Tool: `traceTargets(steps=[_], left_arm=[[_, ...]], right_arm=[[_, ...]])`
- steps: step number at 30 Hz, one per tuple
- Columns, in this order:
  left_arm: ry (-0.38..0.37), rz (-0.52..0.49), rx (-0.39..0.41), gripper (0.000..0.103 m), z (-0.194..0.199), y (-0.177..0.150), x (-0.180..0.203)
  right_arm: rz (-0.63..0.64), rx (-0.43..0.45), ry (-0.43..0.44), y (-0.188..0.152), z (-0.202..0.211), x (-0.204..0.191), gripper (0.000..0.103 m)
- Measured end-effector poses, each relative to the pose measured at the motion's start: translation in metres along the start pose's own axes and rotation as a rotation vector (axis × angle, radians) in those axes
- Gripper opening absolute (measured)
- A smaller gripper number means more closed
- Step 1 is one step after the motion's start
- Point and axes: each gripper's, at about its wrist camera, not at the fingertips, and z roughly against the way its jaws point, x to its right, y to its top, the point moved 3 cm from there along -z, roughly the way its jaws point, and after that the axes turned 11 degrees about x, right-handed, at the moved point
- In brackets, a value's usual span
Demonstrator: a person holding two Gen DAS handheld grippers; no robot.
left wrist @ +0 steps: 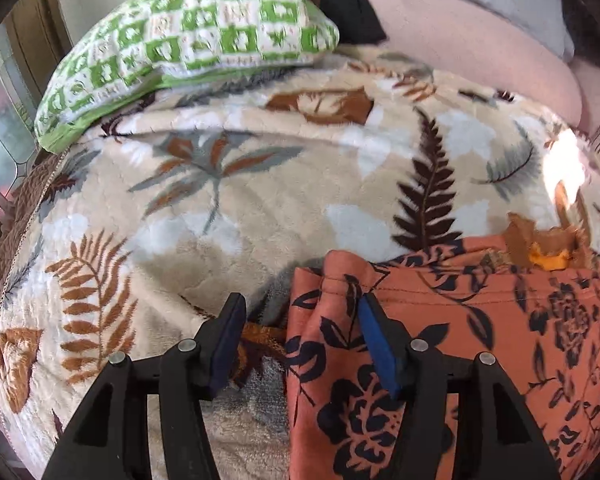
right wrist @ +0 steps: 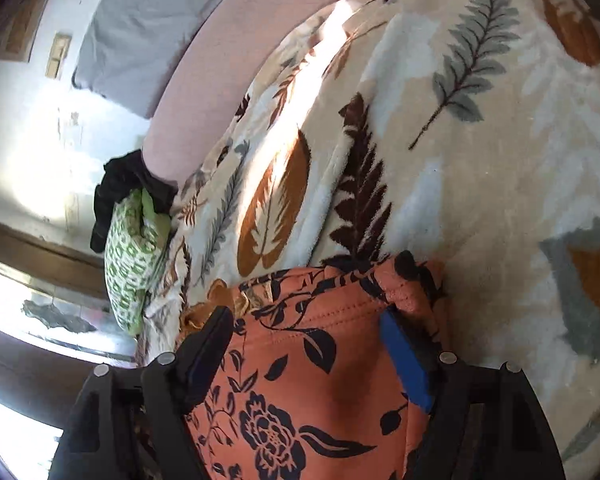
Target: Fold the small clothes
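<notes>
Garment: orange cloth with a dark flower print (left wrist: pixel 480 344), lying on the leaf-patterned blanket (left wrist: pixel 260 184); in the left wrist view it fills the frame from 3 to 6 o'clock, and in the right wrist view (right wrist: pixel 312 376) it sits at 6 o'clock.
Garment edge: a stitched hem runs across its far side, and a folded corner rises at the left end in the left wrist view.
Left gripper (left wrist: pixel 300 340): jaws moderately wide; the garment's left edge lies between them, bunched against the blue pad on the right finger, while the left finger stands over bare blanket. No clamping shows.
Right gripper (right wrist: pixel 312 344): jaws wide, straddling the hem end of the garment; the cloth spans the gap and meets both fingers, and whether the pads press on it I cannot tell.
Pillow: green-and-white checked (left wrist: pixel 188 40), at 11 o'clock in the left wrist view, on the blanket's far edge.
Black cloth (right wrist: pixel 124 188): just behind the pillow, at 9 o'clock in the right wrist view.
Pink sheet (left wrist: pixel 480 48): beyond the blanket, at 1 o'clock.
</notes>
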Motion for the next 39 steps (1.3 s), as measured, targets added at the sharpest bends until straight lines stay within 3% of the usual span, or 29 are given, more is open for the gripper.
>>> traceTargets(steps=[7,13,18,25,32,39], left_arm=[[-0.098,0.075,0.141,0.063,0.091,-0.016,-0.006],[-0.181,0.092,0.196,0.065,0.154,-0.066,0.002],[-0.198,0.094,0.238,0.065,0.183,-0.107,0.009],[-0.196,0.119,0.226,0.065,0.198,-0.124,0.01],[-0.19,0.114,0.299,0.065,0.233,-0.116,0.009],[-0.171,0.119,0.309,0.065,0.24,-0.113,0.011]], right_arm=[[0.232,0.051,0.043,-0.061,0.084,-0.065,0.079],[0.282,0.105,0.052,-0.147,0.139,-0.075,0.079],[0.305,0.175,0.012,-0.198,0.17,-0.072,0.079],[0.363,0.219,0.017,-0.224,0.2,-0.082,0.079],[0.38,0.289,0.055,-0.221,0.225,-0.098,0.079],[0.447,0.382,0.093,-0.218,0.251,-0.127,0.08]])
